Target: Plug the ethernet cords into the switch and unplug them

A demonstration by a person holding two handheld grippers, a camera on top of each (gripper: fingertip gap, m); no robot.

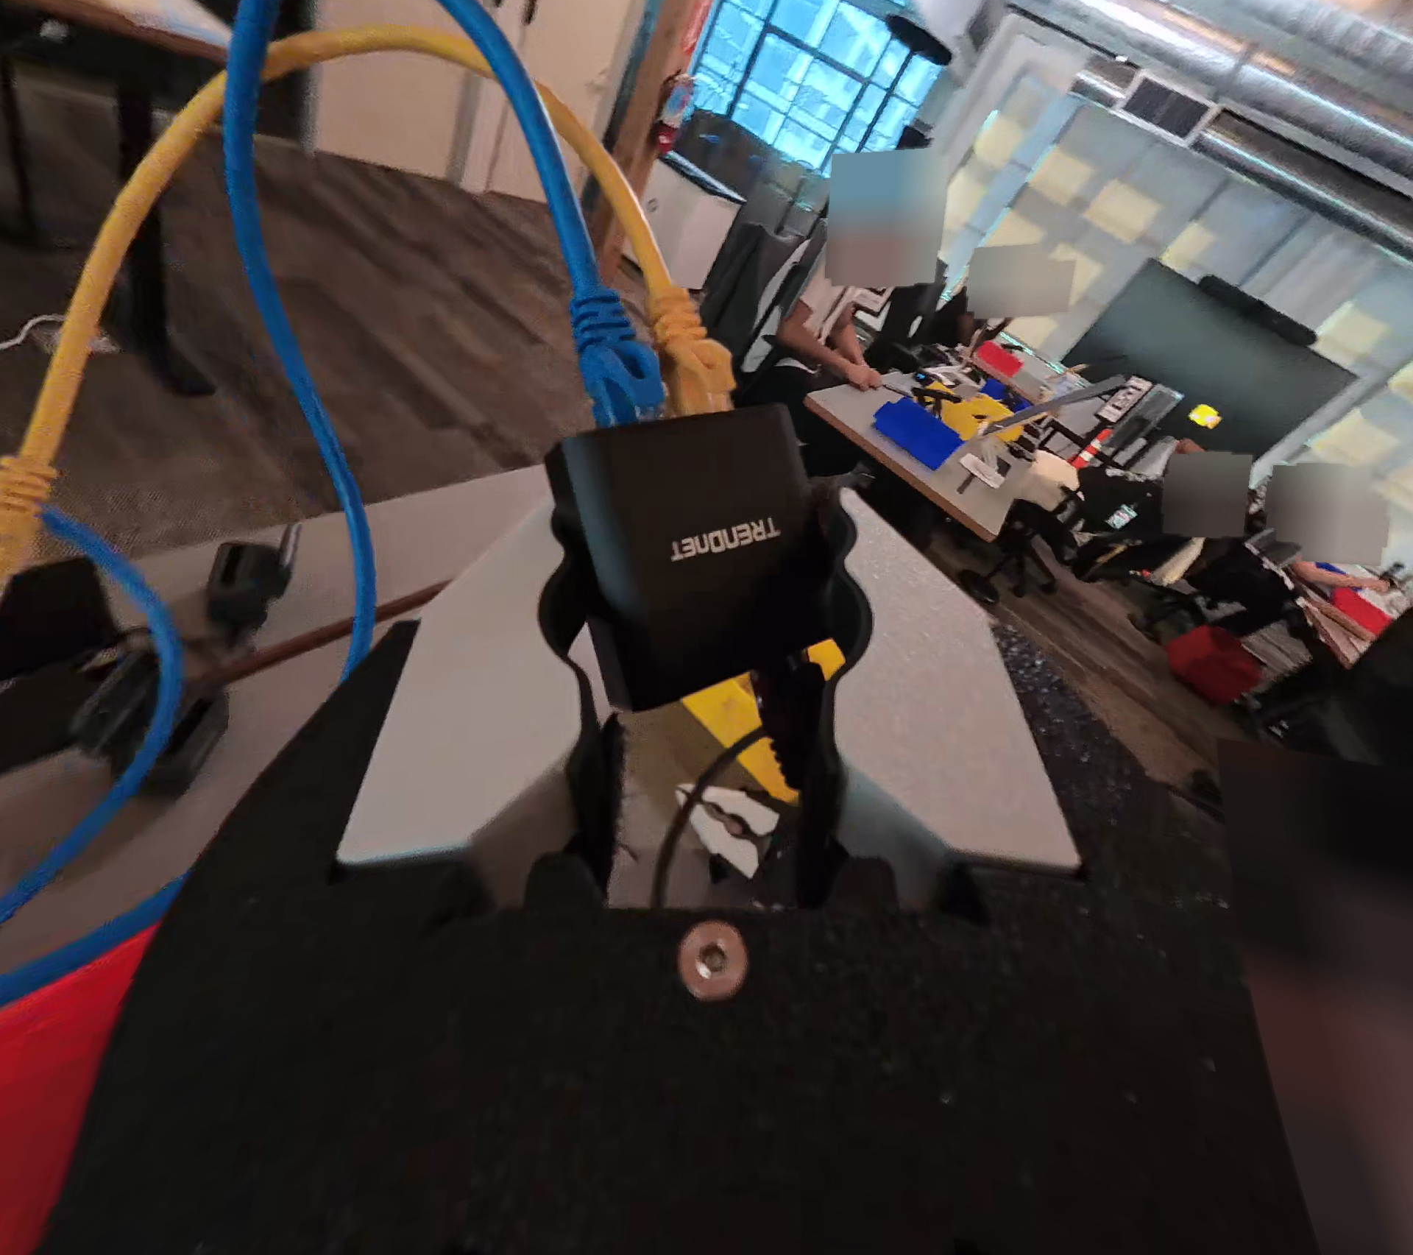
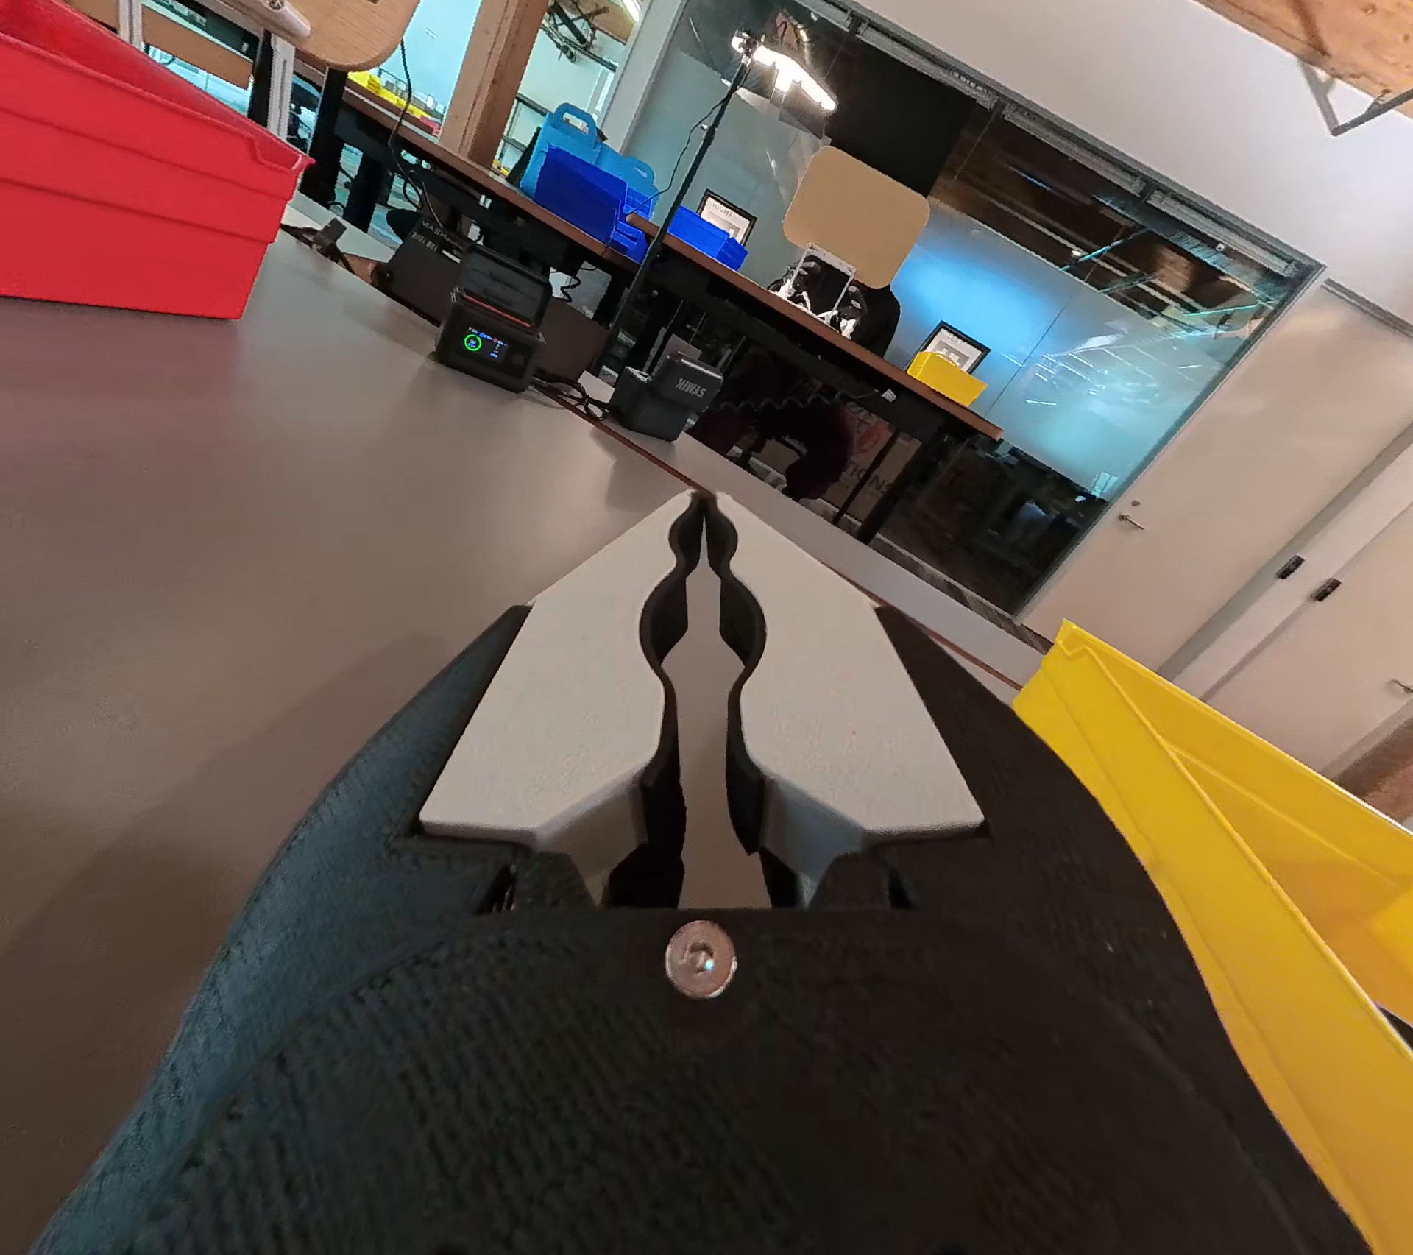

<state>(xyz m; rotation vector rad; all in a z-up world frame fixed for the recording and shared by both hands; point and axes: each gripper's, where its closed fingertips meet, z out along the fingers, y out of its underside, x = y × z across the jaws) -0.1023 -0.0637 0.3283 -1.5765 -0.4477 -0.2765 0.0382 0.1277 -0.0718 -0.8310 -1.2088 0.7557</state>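
The left gripper [image 1: 692,576] is clamped on the black switch [image 1: 684,545], which sits lifted off the bench [image 1: 428,515] between the fingers w/ its port side pointing away from the gripper. The right gripper [image 2: 700,515] is closed on nothing, low over the bench, tips nearly touching.

Judging by this, the step in hand is unplugging. To do it well: keep the left squeeze firm so the switch can't twist, bring the right gripper in on 1 boot at a time, pinch close to the port, press the latch tab, then pull straight back along the port axis, no sideways yank.

2 cords are plugged in just ahead of the left gripper: a blue ethernet cord [image 1: 260,163] and a yellow ethernet cord [image 1: 115,270], boots side by side, blue to the left. Both arc up and loop down to the gripper's left. The switch is a small matte black box w/ white lettering on top.
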